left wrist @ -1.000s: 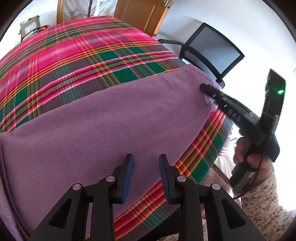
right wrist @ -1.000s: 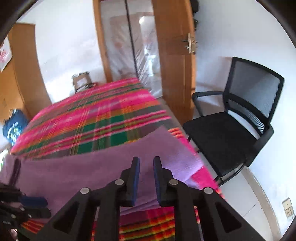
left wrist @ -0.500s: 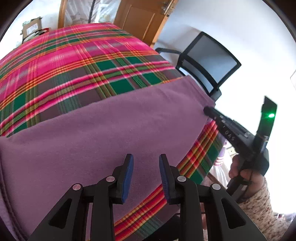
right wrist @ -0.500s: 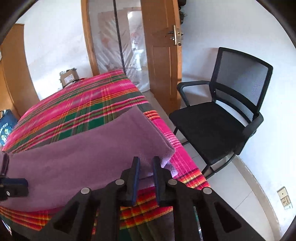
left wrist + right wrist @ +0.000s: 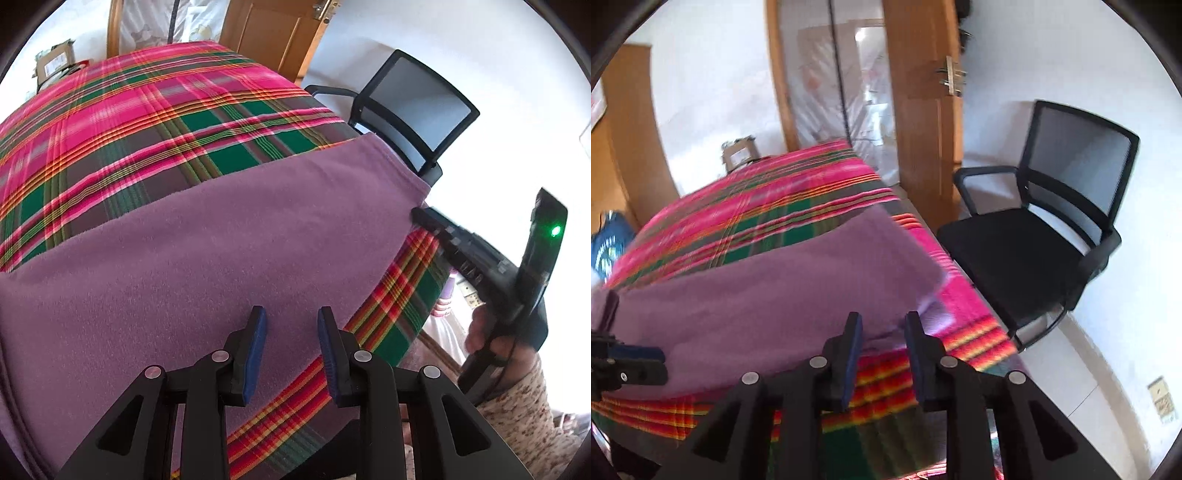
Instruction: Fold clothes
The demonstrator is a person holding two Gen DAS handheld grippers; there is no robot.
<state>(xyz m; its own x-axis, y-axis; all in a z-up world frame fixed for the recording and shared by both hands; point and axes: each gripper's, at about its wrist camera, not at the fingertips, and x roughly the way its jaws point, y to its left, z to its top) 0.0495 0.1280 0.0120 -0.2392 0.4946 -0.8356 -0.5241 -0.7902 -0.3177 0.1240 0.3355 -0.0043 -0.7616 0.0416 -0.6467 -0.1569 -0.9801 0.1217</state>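
Ahead of both pairs of fingers spreads the bed (image 5: pixel 155 122), covered by a bright plaid blanket that makes a broad, flat place to fold on. Over its near part lies the purple cloth (image 5: pixel 221 251), smooth and wide, its long near edge running close to the side of the bed where the person stands; it looks already doubled, since a lower layer peeps out at the corner just beyond the right fingers. Off past that corner, well apart from the bed, stands a black chair (image 5: pixel 1052 236) by a wooden door (image 5: pixel 923 110).

The left gripper (image 5: pixel 290 325) hovers over the near edge of the cloth, its fingers spread with only fabric seen behind the gap, nothing pinched; I judge it waits there, ready to pin or take that edge. The right gripper (image 5: pixel 881 325) comes at the cloth's right-hand corner from the bed's side, angled downward, a hand (image 5: pixel 491 339) in a flowered sleeve gripping its handle. Its jaws are opening now, with the layered corner showing just ahead of the gap between them; the blue pads do not look to press on it. My guess is that they are widening so as to take in both layers at once, for the next fold needs a corner held fast.
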